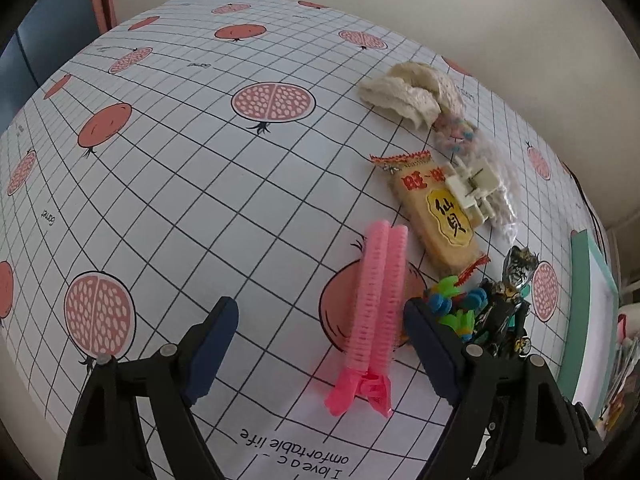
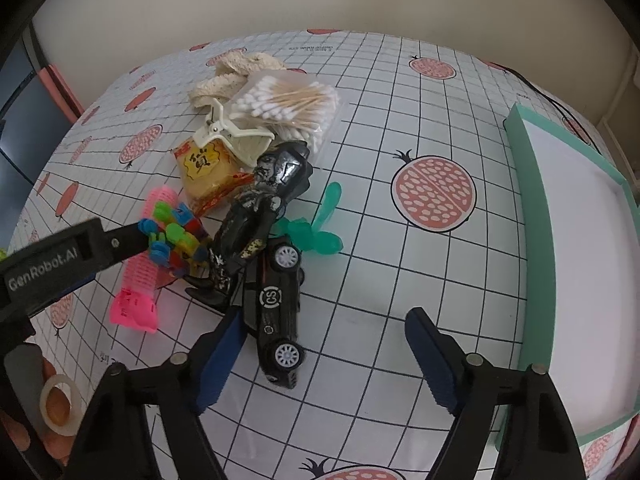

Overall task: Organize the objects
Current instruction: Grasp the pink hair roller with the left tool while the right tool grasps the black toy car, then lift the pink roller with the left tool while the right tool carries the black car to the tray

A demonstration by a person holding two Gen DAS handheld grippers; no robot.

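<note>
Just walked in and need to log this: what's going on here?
A person holds two grippers over a pile of small things on the table. The left gripper stands open around the pink hair roller. The right gripper is open beside the black toy car. The teal tray holds nothing visible.

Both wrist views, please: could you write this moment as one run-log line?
left gripper: open over pink hair roller | right gripper: open beside black toy car | green tray: empty | held: nothing
</note>
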